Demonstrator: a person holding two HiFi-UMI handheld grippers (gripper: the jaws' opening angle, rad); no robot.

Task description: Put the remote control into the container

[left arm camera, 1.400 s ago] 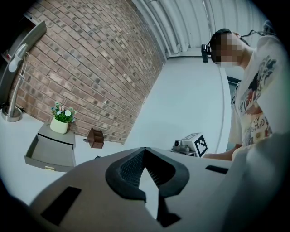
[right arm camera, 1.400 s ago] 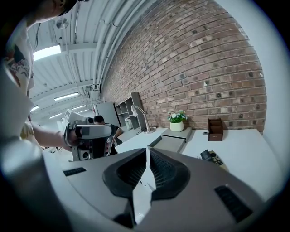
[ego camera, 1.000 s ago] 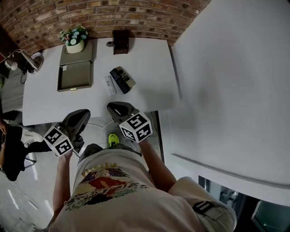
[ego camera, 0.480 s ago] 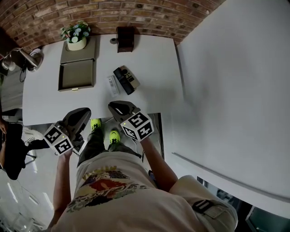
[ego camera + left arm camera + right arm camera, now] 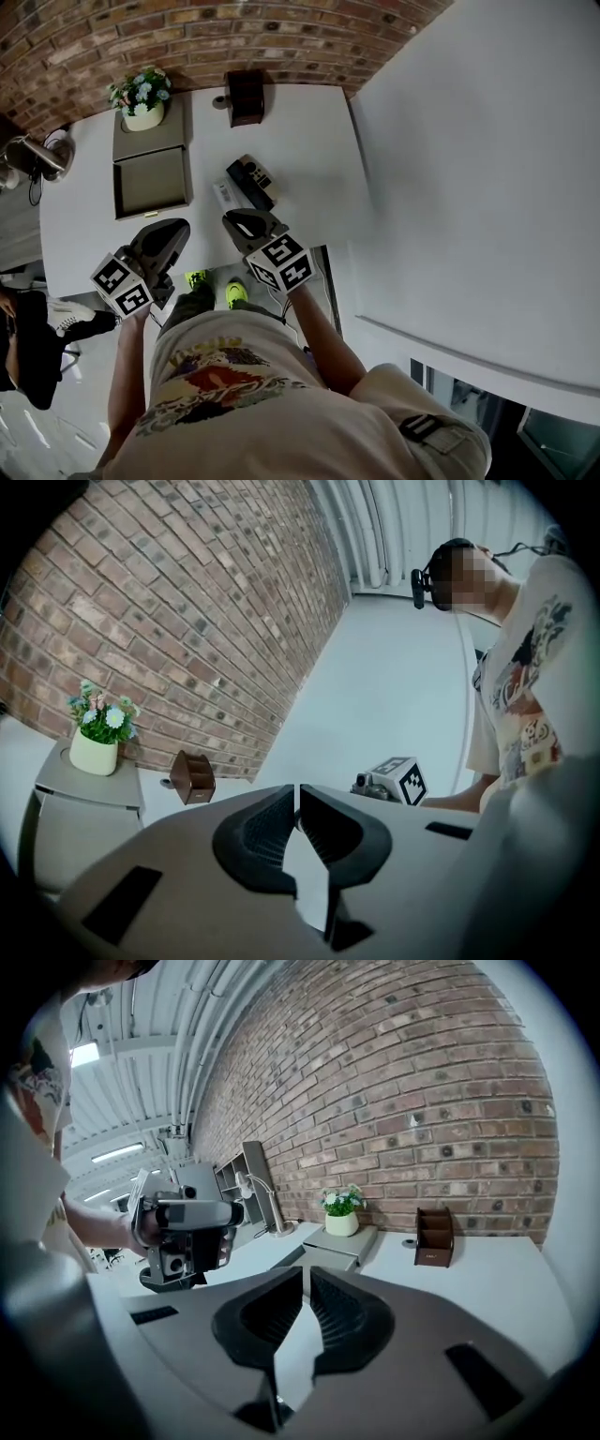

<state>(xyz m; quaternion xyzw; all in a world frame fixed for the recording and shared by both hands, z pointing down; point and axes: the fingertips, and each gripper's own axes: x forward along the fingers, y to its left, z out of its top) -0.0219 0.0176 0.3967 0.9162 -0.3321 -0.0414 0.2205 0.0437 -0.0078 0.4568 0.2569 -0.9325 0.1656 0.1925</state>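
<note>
In the head view a black remote control [image 5: 251, 185] lies mid-table, a lighter device against its right side and a slim white one [image 5: 224, 194] on its left. The grey open container [image 5: 153, 181] sits left of them. My right gripper [image 5: 246, 223] hovers at the table's near edge, just short of the remotes, shut and empty [image 5: 307, 1274]. Further left, my left gripper [image 5: 172, 230] is level at the near edge in front of the container, its jaws closed on nothing [image 5: 298, 794]. Both gripper views hide the remotes.
A flower pot [image 5: 139, 101] stands on a grey lid behind the container. A brown wooden holder [image 5: 246, 96] is at the back near the brick wall [image 5: 187, 37], and a desk lamp [image 5: 36, 156] at the far left. A white wall [image 5: 469, 169] borders the table's right.
Both grippers have advanced over the table's near edge, closer to the remotes and the container. The jaws stay closed and nothing on the table has moved.
</note>
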